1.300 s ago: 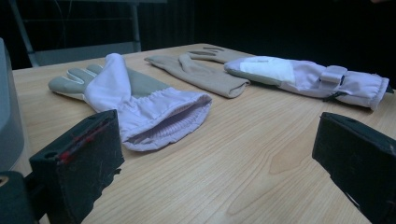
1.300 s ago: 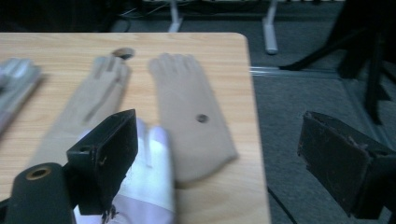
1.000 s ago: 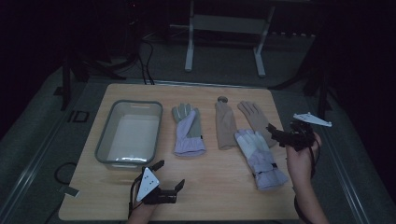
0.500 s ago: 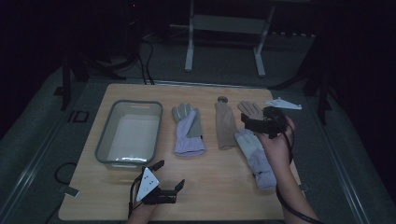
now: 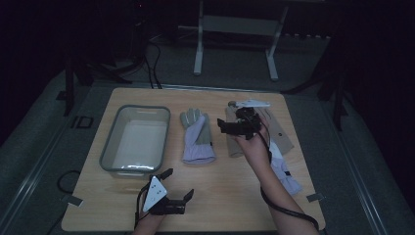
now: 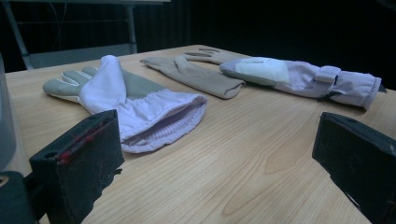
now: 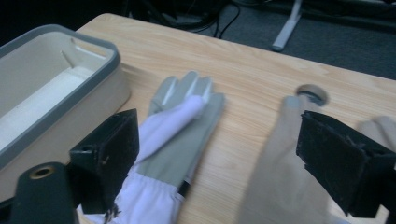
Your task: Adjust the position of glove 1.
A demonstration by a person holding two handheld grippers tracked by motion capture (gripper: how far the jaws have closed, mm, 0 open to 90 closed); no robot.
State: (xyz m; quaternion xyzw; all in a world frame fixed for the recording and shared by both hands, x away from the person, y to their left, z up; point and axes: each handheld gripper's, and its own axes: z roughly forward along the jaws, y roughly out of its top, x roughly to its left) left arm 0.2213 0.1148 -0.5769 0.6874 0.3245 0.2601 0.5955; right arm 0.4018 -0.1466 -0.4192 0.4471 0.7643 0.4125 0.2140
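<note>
Reaching step, we judge: right gripper (image 5: 224,126), jaws wide and empty, hovers over beige glove (image 5: 234,143) right of the tub (image 5: 110,147); next we must lower. Left gripper (image 5: 178,185) rests wide open, empty.

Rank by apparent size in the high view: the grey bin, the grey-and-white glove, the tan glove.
1. grey bin, plainly largest.
2. grey-and-white glove.
3. tan glove, though the right tool and the hand cover part of it, so its place against the grey-and-white glove is unsure.

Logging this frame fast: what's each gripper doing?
Left gripper: open, holding nothing, near the table's front edge.
Right gripper: open, holding nothing, above the beige glove.
</note>
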